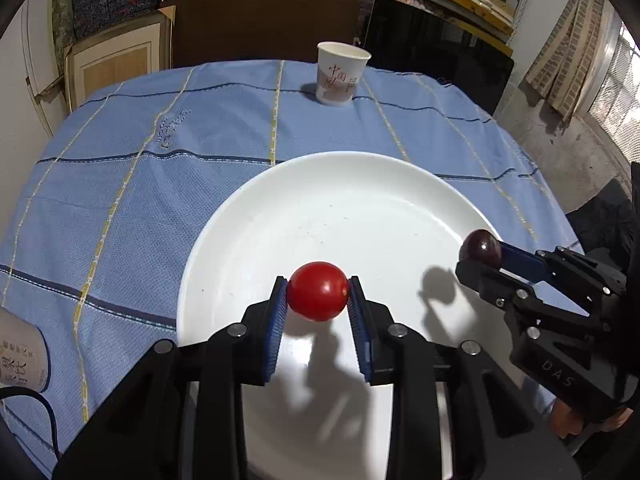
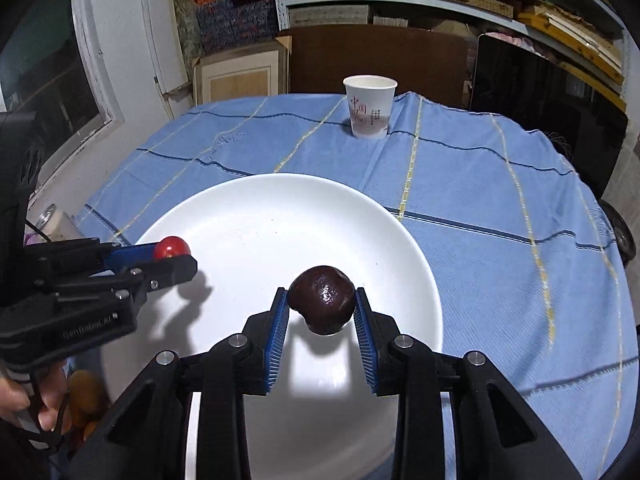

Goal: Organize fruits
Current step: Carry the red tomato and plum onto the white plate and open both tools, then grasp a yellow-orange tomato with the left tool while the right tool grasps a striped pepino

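jaws of the left gripper (image 1: 318,300) clamp a red tomato (image 1: 317,291) over the white plate (image 1: 320,184) at lower centre (the right gripper (image 2: 321,306) pinches a dark plum (image 2: 321,305) likewise), so release is straight down.

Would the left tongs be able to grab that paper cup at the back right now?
Probably not yet: the left tongs are shut on a red tomato over the white plate. The path to the paper cup looks free.

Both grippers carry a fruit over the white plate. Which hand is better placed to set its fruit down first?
Probably the left. The left gripper holds the round red tomato well inside the white plate. The right gripper holds the dark purple plum closer to the plate's right edge.
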Motion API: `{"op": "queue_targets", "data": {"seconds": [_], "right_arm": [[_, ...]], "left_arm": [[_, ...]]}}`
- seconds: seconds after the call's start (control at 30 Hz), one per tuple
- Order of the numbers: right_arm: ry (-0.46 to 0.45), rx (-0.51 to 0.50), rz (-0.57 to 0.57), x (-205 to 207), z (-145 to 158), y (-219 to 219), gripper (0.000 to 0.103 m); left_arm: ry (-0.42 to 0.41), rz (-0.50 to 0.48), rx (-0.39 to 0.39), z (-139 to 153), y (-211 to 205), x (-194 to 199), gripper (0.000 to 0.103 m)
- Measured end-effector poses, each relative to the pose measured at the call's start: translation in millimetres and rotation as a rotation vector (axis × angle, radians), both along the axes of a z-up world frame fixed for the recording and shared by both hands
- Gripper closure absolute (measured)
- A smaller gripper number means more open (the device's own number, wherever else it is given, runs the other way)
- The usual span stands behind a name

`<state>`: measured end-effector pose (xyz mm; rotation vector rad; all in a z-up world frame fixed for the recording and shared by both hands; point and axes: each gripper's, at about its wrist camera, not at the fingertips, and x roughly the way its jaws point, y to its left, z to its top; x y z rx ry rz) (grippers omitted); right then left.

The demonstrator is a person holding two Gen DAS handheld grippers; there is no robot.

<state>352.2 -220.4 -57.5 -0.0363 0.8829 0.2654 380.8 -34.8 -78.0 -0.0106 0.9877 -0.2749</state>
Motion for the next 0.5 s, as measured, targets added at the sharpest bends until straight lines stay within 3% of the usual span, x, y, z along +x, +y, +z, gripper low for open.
{"op": "queue_targets", "data": {"seconds": [0.13,0.33,0.5], "right_arm": [[0.004,-0.011,-0.005,14,-4,5,0.064],[-0.079,-0.007,-0.017,-13,24,-4,0.055],[-0.097,0.019,0.014,-83,45,-14,0.050]], "left_arm": [[-0.011,0.010,0.004,3,1,6,0.043],[-0.053,0.028,-0.060,35,21,-25,0.041],[-0.101,-0.023,-0.072,61,30,-94,0.038]]}}
